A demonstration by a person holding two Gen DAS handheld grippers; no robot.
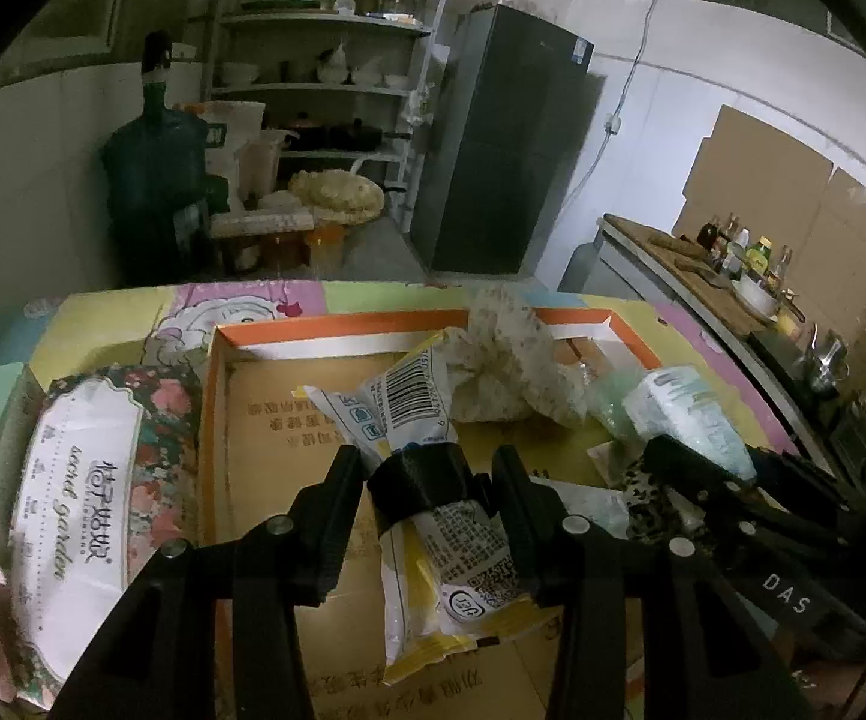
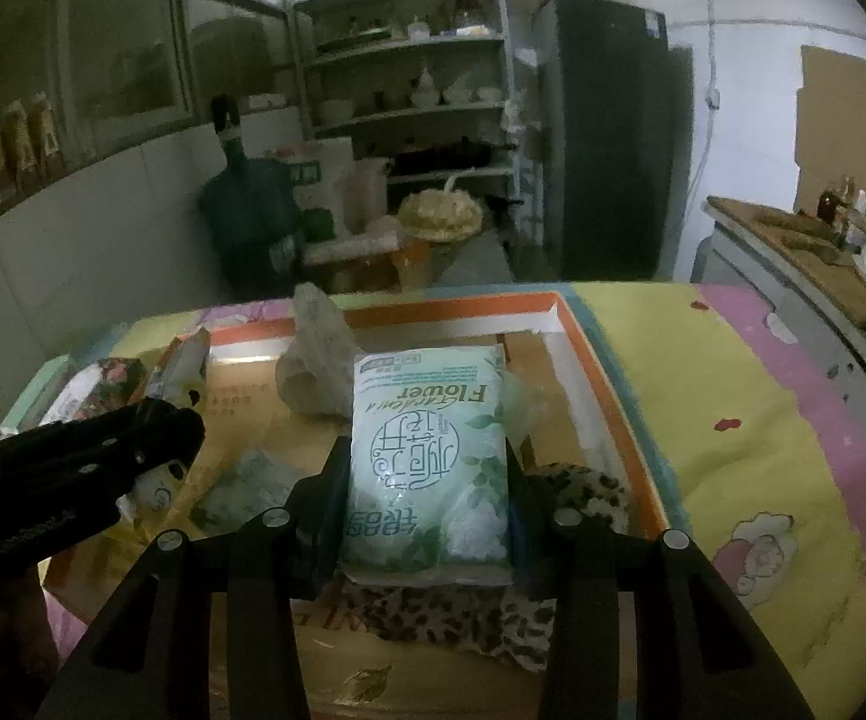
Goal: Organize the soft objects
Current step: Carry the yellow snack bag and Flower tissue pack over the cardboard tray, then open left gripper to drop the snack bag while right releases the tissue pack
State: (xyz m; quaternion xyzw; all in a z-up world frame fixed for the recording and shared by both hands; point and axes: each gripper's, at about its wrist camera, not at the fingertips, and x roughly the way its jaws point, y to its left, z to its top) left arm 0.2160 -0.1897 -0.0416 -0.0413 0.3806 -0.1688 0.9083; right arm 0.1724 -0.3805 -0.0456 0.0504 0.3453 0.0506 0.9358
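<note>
My right gripper (image 2: pixel 427 480) clamps the tissue pack (image 2: pixel 430 456) over the tray (image 2: pixel 613 420); my left gripper (image 1: pixel 427 480) seemingly pinches the snack packet (image 1: pixel 433 516). Both are light, squashy; grip mid-body.

In the shallow orange-rimmed cardboard tray (image 1: pixel 217 420), a crumpled pale plastic bag (image 1: pixel 505 360) lies behind the yellow-and-white snack packet (image 1: pixel 433 480); the floral tissue pack (image 1: pixel 79 480) lies left, outside.

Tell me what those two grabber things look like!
Both are black plastic. The left gripper has two flat ribbed fingers, angled struts and round silver bolts. The right gripper looks alike, with blue pads inside its fingers. White letters mark each one's side.
</note>
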